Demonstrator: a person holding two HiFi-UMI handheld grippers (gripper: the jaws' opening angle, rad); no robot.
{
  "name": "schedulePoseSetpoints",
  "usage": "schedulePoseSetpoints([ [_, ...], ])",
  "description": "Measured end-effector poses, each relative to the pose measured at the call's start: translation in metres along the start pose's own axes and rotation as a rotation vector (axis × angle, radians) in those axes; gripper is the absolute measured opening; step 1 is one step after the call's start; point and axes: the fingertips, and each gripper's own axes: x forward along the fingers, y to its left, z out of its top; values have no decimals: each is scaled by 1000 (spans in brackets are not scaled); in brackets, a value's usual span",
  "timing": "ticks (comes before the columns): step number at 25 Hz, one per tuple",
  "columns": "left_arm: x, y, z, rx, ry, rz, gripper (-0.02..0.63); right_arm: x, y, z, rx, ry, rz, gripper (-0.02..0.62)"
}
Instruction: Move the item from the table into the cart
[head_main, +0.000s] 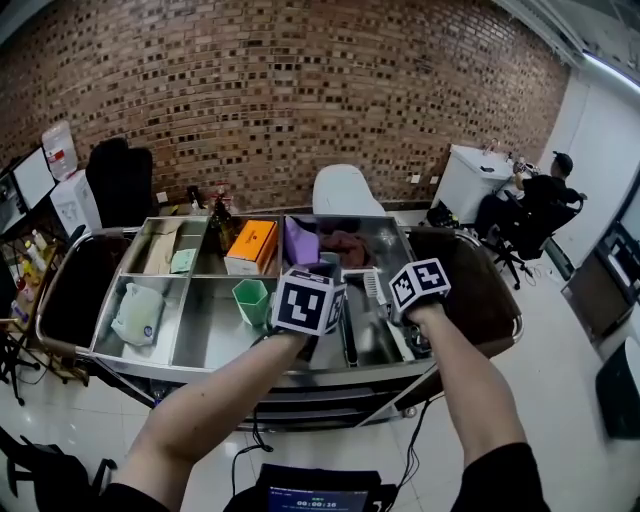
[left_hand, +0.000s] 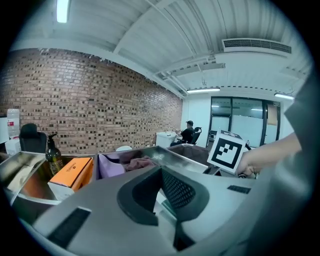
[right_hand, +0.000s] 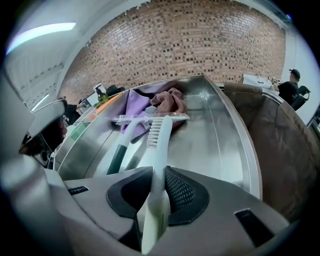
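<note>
Releasing the scrub brush (right_hand: 162, 134) clamped in the right gripper (right_hand: 159, 172) too high risks it bouncing off the steel cart (right_hand: 225, 130); the left gripper (left_hand: 161, 172) sits closed, empty.

Both tools are pale grey moulded plastic. The left gripper (left_hand: 160, 172) and the right gripper (right_hand: 159, 172) look alike: black pads (left_hand: 180, 192) sit in a rounded hollow, one smooth and one cross-hatched like mesh. Small dark rectangular slots mark the shell. Each has a white cube printed with black square markers, the left cube (head_main: 308, 301) and the right cube (head_main: 419, 283). The person wears black short sleeves (head_main: 495, 480). A thin black cable (head_main: 256, 440) hangs beneath the left forearm.
</note>
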Motion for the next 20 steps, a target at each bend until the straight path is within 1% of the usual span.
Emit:
schedulePoseSetpoints([
  [4,6,2,-8,3,-3,-8,13,6,-7,-2,10,13,-11,83],
  [7,4,6,-7,-5,-23,13,14,7,-8,-6,8,22,-16,84],
  [10,4,13,-10,-12,-11,17,14,9,-9,-3,-2,22,-27,87],
  [11,4,14,-10,-16,-11,13,14,8,-8,0,-1,13,-25,97],
  [12,4,14,-10,-18,-12,10,14,6,-7,3,3,3,-19,133],
  [13,4,14,-10,-19,-13,10,14,3,-6,5,6,-6,-13,150],
  [15,1,10,-11,-16,-12,11,14,-5,-4,7,2,-21,-9,150],
  [17,-4,5,-12,-15,-13,9,14,-17,-1,11,-1,-60,-6,150],
  [20,-16,-2,-5,-16,-39,3,14,-44,8,26,9,-175,24,150],
])
